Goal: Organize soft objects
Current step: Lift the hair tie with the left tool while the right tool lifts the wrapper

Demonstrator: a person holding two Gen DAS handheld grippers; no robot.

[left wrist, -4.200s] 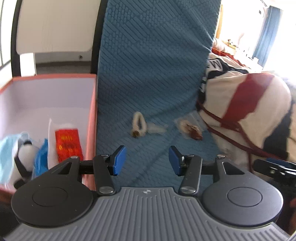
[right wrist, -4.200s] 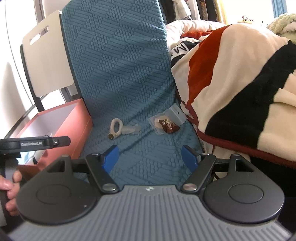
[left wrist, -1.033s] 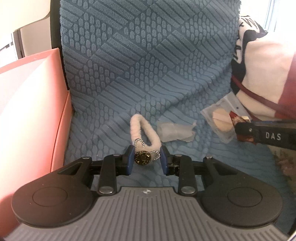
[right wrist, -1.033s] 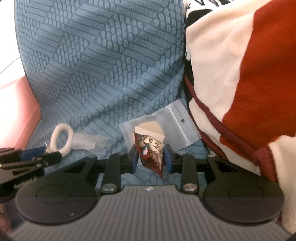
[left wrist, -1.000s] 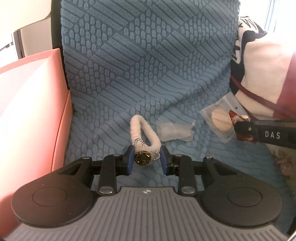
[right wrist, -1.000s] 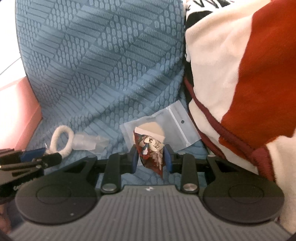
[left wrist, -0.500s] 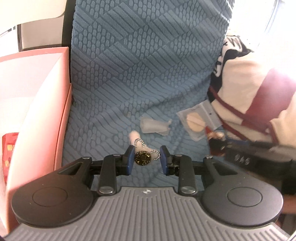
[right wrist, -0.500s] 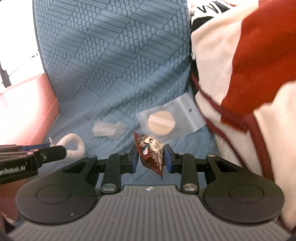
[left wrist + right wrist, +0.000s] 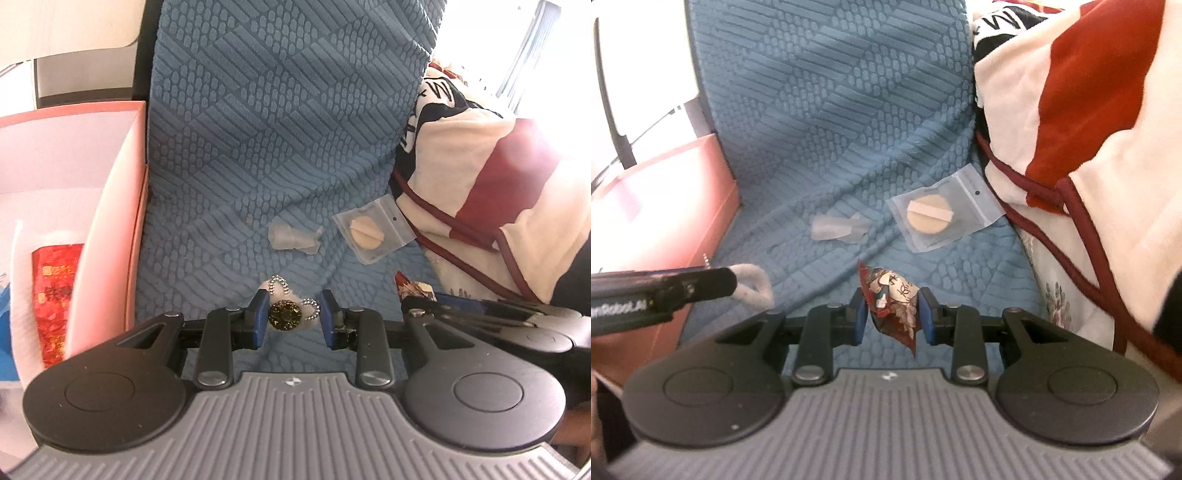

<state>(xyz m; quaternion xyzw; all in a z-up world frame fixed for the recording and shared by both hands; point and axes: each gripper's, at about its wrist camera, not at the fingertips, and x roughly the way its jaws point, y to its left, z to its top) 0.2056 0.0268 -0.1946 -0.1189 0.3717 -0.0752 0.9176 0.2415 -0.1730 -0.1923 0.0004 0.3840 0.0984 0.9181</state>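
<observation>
One red sachet (image 9: 892, 310), long axis downward

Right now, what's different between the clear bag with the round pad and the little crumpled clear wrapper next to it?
The clear bag lies flat with straight edges; the crumpled wrapper is wrinkled and shapeless. The bag holds a round beige pad, while the wrapper looks empty. The bag is also larger. Both are transparent and lie loose on the blue cover, ungripped.
</observation>
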